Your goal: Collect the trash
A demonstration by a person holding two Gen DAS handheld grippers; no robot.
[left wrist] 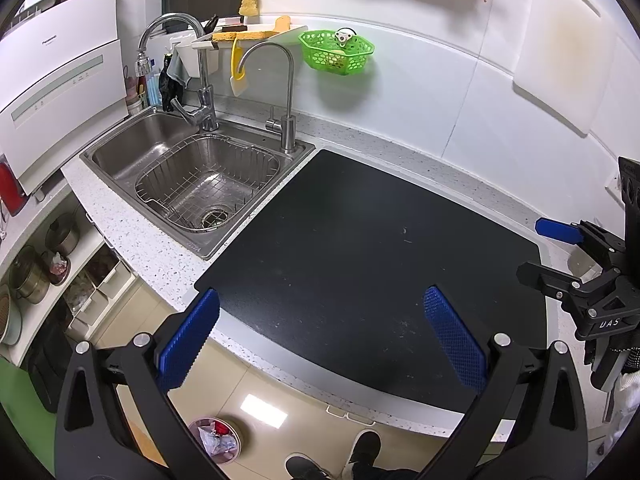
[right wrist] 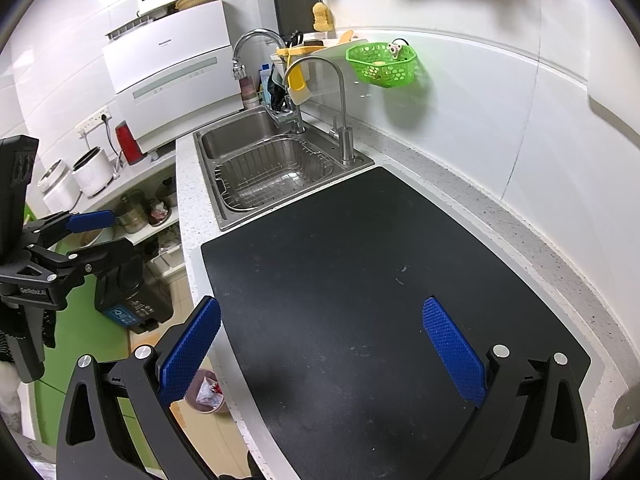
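Below the counter edge, floor level: round bin point(left wrist: 215, 445) holding crumpled wrappers, the only trash visible. Sink point(left wrist: 192, 176): wire drain basket point(left wrist: 208, 184), empty. Black mat point(left wrist: 360, 260): crumbs only. Green wall basket point(left wrist: 338, 52): small items. Left gripper point(left wrist: 320, 344), right gripper point(right wrist: 320, 348): both spread, empty. Risk: crumbs too fine to pinch, so they would scatter.

Trash bin point(left wrist: 215, 442) sitting on floor below counter edge, round, pinkish rim, upright, open top. Crumpled clear plastic plus a red scrap lying inside. In right wrist view bin point(right wrist: 206, 396) showing only partly, peeking out beside counter front w/ same wrappers visible.
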